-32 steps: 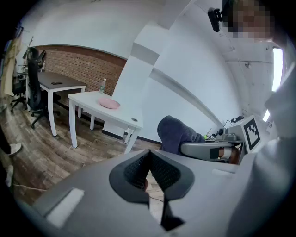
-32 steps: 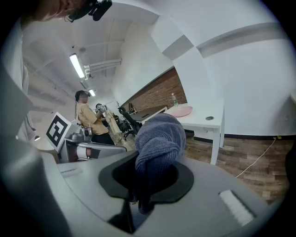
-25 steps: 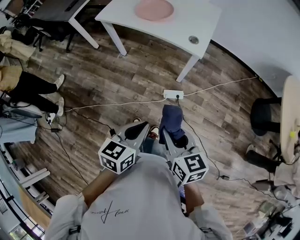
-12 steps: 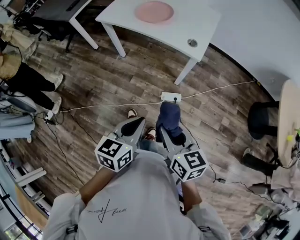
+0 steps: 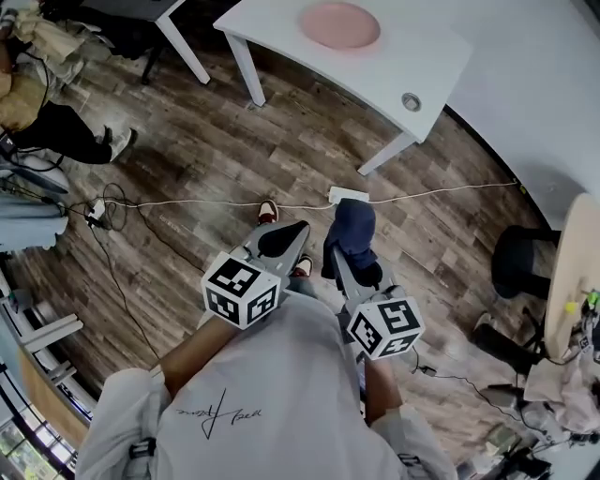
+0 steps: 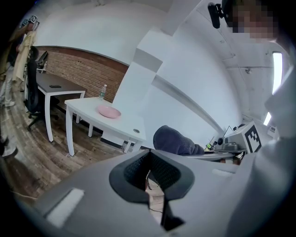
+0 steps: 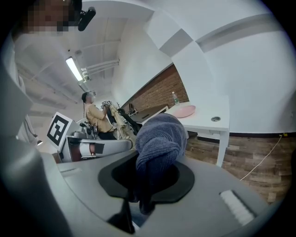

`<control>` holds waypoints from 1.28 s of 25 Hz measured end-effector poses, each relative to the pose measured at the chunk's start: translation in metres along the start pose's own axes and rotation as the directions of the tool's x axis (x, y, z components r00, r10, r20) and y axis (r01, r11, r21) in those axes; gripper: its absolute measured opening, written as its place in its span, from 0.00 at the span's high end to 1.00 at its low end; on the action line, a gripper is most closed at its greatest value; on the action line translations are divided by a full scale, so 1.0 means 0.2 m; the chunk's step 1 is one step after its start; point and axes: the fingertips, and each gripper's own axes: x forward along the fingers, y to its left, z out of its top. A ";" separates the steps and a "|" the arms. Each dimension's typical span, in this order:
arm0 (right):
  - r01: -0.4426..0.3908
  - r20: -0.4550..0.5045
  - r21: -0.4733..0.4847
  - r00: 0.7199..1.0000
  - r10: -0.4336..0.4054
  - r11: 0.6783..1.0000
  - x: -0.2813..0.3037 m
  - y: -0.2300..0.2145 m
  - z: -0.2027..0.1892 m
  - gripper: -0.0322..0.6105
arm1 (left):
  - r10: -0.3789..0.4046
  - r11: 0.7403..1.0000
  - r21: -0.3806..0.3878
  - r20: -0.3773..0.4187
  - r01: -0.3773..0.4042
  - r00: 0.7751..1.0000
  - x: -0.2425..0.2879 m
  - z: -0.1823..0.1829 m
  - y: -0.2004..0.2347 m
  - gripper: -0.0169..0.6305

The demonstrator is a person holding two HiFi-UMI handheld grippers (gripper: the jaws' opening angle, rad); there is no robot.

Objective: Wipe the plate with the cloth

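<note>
Cloth [image 7: 159, 134] clamped in right hand-held gripper [image 7: 141, 196] — left hand-held gripper [image 6: 149, 192] closed, empty — pink plate [image 5: 339, 24] well apart.

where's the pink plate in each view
Head view: plate at top centre, on the white table.
Left gripper view: plate left of centre, on that table.
Right gripper view: plate right of centre, past the cloth.
Shared landmark: the round grommet in the tabletop, near the plate.

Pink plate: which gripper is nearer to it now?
Right, slightly. The right gripper, holding the cloth, is almost straight below the plate in the head view; the left gripper sits further left. Both are distant.
</note>
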 end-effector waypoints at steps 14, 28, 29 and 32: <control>-0.011 -0.022 -0.010 1.000 0.010 1.000 0.45 0.01 0.32 0.82 | -0.017 1.000 0.014 0.020 0.017 1.000 0.15 0.39 0.38 0.95; 0.005 -0.003 -0.045 1.000 -0.005 0.999 0.89 0.14 0.57 0.82 | -0.043 0.999 0.029 0.071 0.041 0.997 0.14 0.71 0.79 0.95; 0.005 -0.001 -0.049 1.000 -0.005 0.999 0.91 0.15 0.58 0.82 | -0.042 0.999 0.034 0.071 0.040 0.997 0.13 0.72 0.82 0.95; 0.007 0.013 -0.062 1.000 -0.007 0.998 0.96 0.18 0.62 0.82 | -0.040 0.999 0.032 0.078 0.038 0.996 0.13 0.76 0.90 0.95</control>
